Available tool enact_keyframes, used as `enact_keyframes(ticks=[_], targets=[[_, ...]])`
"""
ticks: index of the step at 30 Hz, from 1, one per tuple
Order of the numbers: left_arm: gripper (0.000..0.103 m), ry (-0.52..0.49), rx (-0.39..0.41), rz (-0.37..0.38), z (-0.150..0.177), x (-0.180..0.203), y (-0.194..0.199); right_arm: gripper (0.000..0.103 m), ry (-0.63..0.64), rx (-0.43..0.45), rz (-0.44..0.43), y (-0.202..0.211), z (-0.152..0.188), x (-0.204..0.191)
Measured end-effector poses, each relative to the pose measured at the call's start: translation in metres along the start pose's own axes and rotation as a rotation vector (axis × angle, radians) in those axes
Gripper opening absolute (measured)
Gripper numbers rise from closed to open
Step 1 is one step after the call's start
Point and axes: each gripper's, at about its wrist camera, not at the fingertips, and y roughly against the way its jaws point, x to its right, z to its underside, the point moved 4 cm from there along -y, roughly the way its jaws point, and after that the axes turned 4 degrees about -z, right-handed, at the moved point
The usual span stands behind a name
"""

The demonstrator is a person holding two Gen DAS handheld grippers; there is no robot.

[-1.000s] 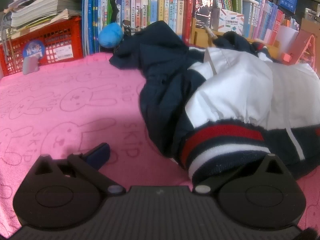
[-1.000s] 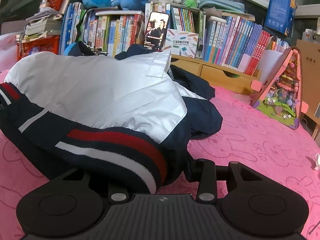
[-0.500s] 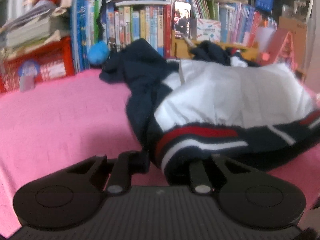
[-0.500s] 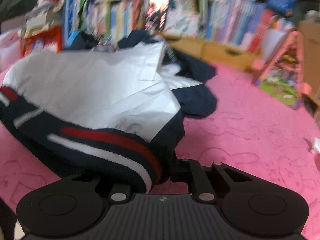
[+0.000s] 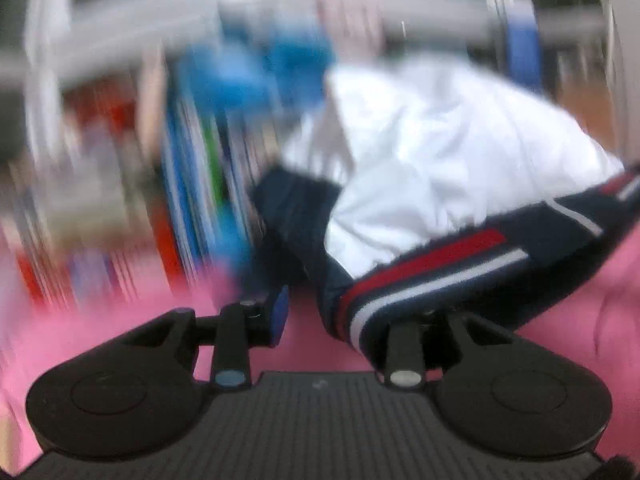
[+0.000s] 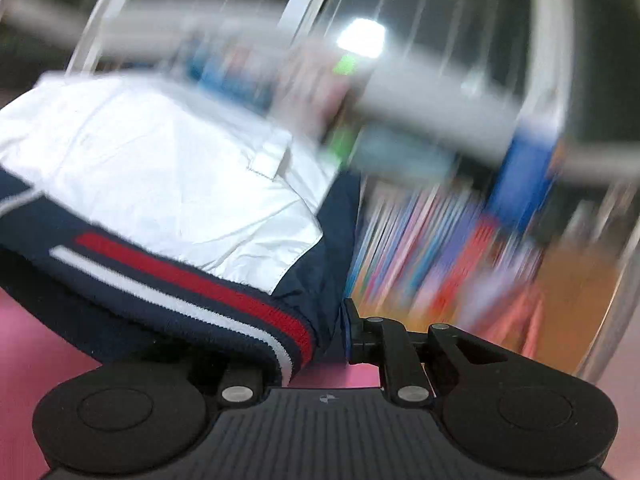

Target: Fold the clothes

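Pink cover (image 5: 120,312) underneath, blurred bookshelf (image 6: 440,248) behind, both views smeared by motion. White and navy jacket (image 5: 420,152) bunched and puffed up over the pink cover, no flat panel or crease visible, so folding judged barely begun: only the hem picked up, every fold left to do. Striped hem band (image 6: 192,280) stretched between the two claws, one end at each. Left gripper (image 5: 344,320) with jaws partly apart and opening, hem end lying against the right-hand finger, clear gap to the blue-padded finger (image 5: 278,312), so not pinched in the left view; hold looks loose at best. Right gripper (image 6: 316,344) nearly shut with jaws easing open slightly, hem corner wedged between its fingers, cloth gripped. Next likely: secure left end, spread jacket flat, then sleeves and body folds.
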Motion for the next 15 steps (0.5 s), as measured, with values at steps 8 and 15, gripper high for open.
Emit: enact_keyframes(ticks=[8, 15], targets=[[0.037, 0.073, -0.192, 0.079, 0.07, -0.001, -0.001, 0.018, -0.047, -0.327, -0.174, 0.008, 0.126, -0.039], [0.058, 0.023, -0.193, 0.05, 0.079, 0.0, 0.014, 0.027, -0.106, -0.3, -0.246, 0.027, 0.12, -0.029]])
